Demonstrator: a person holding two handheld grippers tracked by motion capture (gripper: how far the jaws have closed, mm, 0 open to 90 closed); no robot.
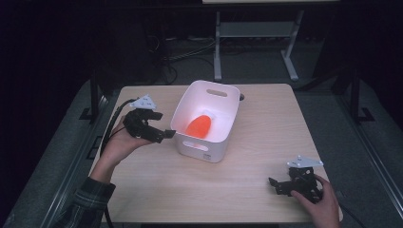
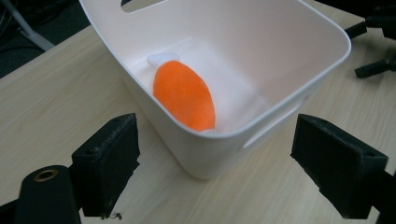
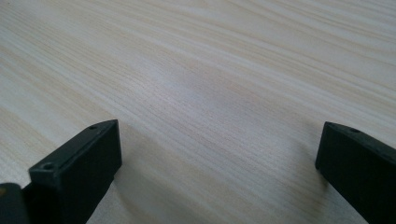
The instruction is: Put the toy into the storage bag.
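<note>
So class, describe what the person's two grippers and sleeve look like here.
Both the left gripper and the right gripper are black, each with two blocky jaws and a grey three-cornered plate on top. A black cable trails from the left one. The left forearm wears a dark plaid sleeve.

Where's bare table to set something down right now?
Bare wood runs right of the white bin to the table edge, and across the front between the person's forearms. It is tight on the left, where the open left gripper sits close to the bin wall. The orange item lies inside the bin.
</note>
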